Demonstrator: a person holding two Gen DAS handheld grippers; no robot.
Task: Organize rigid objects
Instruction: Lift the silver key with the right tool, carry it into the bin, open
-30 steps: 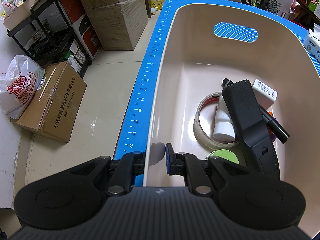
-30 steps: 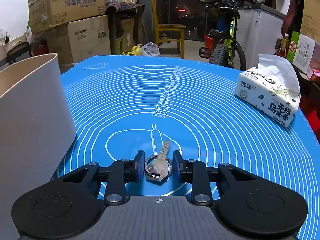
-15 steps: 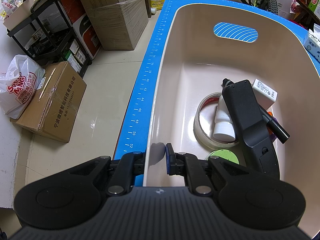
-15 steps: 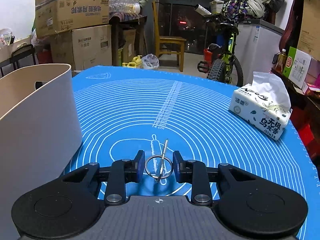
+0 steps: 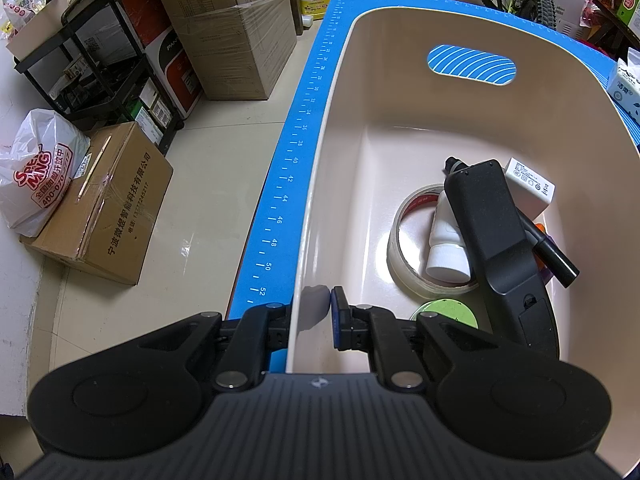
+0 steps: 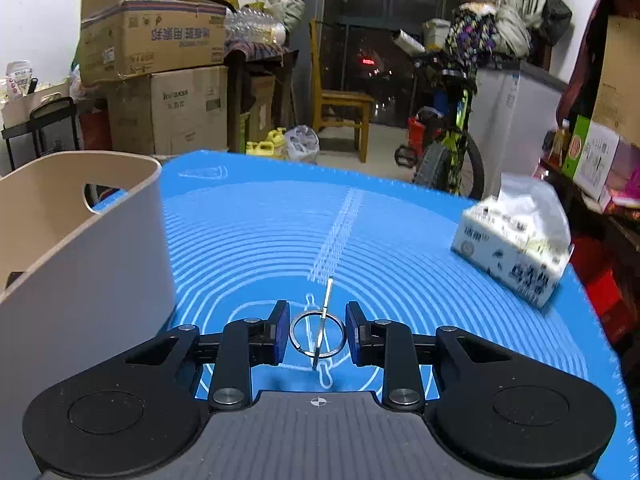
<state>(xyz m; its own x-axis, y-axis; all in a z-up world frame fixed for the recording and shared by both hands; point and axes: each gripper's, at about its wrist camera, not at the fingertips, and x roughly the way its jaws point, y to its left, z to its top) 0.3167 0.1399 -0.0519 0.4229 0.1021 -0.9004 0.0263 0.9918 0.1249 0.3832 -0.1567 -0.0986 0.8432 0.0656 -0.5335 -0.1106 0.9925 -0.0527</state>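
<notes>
The key (image 6: 322, 326) on its ring hangs clamped in the right gripper (image 6: 317, 332), clear above the table's blue mat (image 6: 400, 248). The left gripper (image 5: 310, 316) pinches the beige bin's (image 5: 340, 128) wall at the table's left edge.

One bin (image 5: 400, 92) — one key (image 6: 323, 328), one tissue pack (image 6: 512, 252)

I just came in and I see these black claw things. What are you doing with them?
A person is tidying small things into a beige bin with two hand-held grippers. The left gripper is clamped on the bin's near wall. The right gripper holds a key ring with a key, pinched between its pads above the blue mat. In the bin lie a tape roll, a white bottle and a black remote.
</notes>
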